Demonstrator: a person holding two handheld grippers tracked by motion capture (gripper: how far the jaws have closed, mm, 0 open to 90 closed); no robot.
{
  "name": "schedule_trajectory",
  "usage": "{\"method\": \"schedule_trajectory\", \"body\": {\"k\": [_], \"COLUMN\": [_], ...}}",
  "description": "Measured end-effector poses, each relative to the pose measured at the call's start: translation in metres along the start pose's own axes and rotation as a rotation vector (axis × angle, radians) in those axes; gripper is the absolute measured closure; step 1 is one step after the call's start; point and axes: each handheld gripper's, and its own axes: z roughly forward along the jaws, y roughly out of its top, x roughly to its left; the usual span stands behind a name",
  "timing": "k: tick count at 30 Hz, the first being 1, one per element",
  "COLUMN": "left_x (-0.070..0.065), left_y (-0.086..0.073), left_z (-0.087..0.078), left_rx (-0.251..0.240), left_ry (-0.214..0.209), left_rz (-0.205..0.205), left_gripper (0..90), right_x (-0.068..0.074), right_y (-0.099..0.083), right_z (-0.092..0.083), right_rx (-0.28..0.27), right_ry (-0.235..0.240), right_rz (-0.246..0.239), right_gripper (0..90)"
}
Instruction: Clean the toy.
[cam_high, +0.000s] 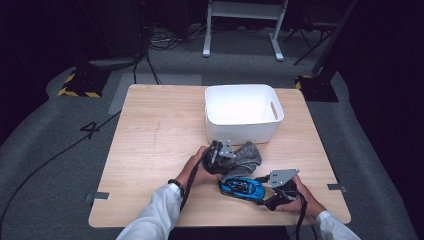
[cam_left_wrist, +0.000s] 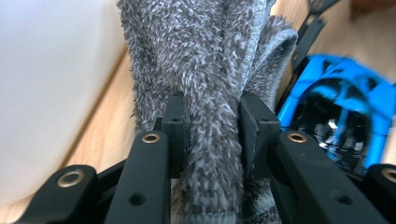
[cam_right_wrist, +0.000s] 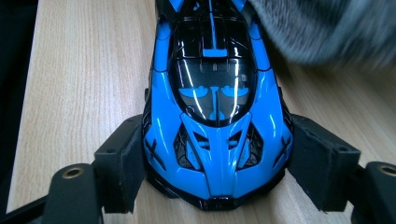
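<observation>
Held at the table's near edge, the toy car is clamped at its nose between the jaws of the right gripper, their pads pressed against both flanks of the blue body. Just beside it, a grey fluffy cloth is pinched by the left gripper, whose jaws are closed tight on a fold of the pile. Cloth and car are seen touching. Behind them a white bin is placed, near the cloth.
</observation>
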Motion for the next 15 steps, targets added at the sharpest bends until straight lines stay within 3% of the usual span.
{"method": "schedule_trajectory", "body": {"k": [6, 9, 13, 15], "left_x": [0.008, 0.010, 0.017, 0.019], "left_y": [-0.008, -0.011, -0.031, -0.041], "left_z": [-0.007, -0.013, -0.021, -0.026], "left_rx": [0.037, 0.049, 0.146, 0.143], "left_ry": [-0.049, -0.045, -0.026, -0.040], "left_rz": [-0.006, -0.003, -0.001, -0.020], "left_gripper": [70.0, 70.4, 70.1, 70.1], "right_x": [0.000, 0.000, -0.001, -0.001], "right_y": [-0.002, -0.001, -0.003, -0.004], "right_z": [-0.002, -0.002, -0.003, -0.004], "right_rx": [-0.001, 0.002, 0.001, 0.000], "right_ry": [0.001, 0.003, 0.006, 0.005], "right_rz": [-0.001, -0.004, 0.006, 0.004], "right_gripper": [26.1, 26.1, 26.0, 26.1]}}
